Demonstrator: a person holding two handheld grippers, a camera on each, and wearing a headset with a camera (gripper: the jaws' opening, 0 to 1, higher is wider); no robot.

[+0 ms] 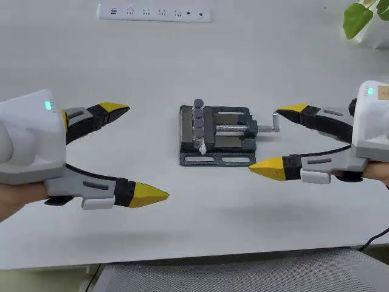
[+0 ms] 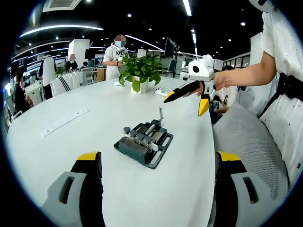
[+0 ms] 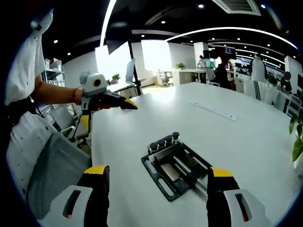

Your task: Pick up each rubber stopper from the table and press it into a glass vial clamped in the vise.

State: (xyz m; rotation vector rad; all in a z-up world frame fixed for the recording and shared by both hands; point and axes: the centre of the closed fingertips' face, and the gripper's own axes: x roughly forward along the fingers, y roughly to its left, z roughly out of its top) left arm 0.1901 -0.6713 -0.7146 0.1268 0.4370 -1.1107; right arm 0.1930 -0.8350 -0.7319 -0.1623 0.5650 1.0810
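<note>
yellow-tipped left tool [image 1: 147,151] and right tool [image 1: 264,139] wide open, empty, either side of black metal vise [image 1: 234,143], round-capped vials [image 1: 198,121]

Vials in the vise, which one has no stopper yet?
The vial at the near end of the row in the head view. Its top looks like bare clear glass, while the others behind it carry dark stoppers.

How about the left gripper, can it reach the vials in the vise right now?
Probably yes. The left gripper is open, and only bare table lies between it and the vials, which stand at the vise end facing it.
</note>
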